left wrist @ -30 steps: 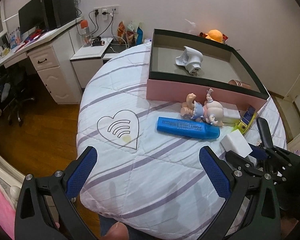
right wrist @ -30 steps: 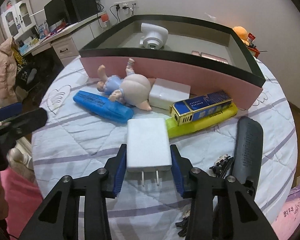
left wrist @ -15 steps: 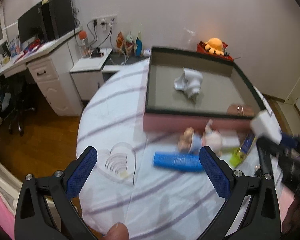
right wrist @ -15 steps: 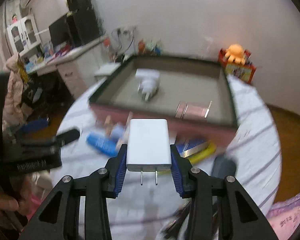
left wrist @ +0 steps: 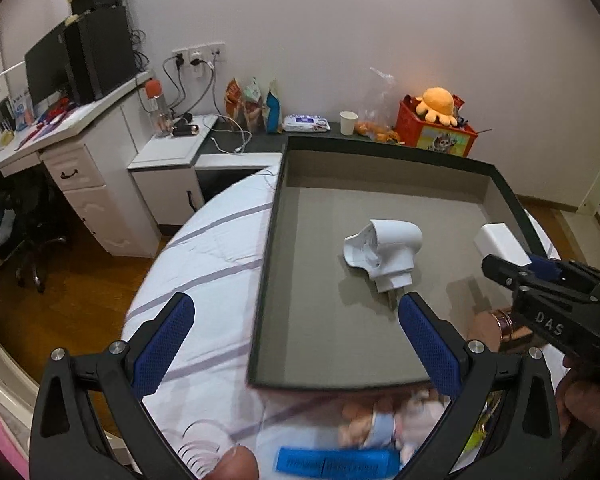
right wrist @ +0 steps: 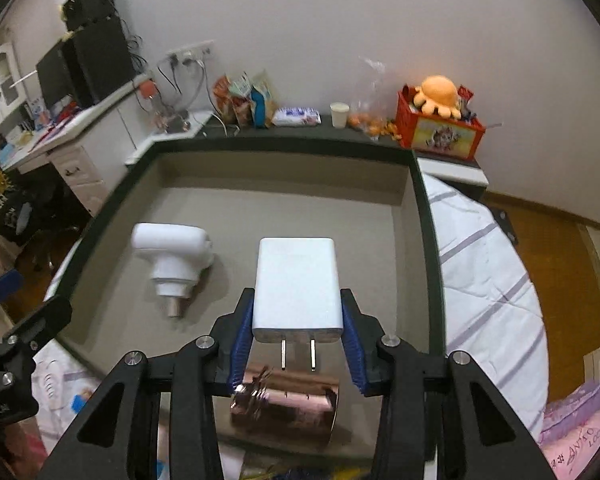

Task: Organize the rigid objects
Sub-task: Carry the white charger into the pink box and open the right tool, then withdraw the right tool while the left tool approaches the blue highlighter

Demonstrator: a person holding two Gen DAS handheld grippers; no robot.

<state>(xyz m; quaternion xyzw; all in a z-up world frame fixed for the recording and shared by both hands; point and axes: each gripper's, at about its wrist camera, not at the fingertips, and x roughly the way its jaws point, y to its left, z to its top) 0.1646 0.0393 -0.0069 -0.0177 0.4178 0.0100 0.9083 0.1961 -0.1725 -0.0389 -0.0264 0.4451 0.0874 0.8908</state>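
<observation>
right gripper (right wrist: 298,344): clamped on white charger (right wrist: 296,286), long axis 12–6, prongs at 6
left gripper (left wrist: 296,344): open, empty
box (right wrist: 428,240): floor directly beneath charger

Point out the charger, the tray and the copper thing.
charger (right wrist: 296,284), right wrist view, middle of its white face.
tray (right wrist: 428,232), right wrist view, dark right rim.
copper thing (right wrist: 288,408), right wrist view, shiny top.

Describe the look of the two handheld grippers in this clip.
Both are matte black frames with cut-out triangular webs and silver bolt heads. The left gripper and right gripper carry blue ribbed finger pads. The right one's body shows white letters "DAS". No cables or sleeves show.
</observation>
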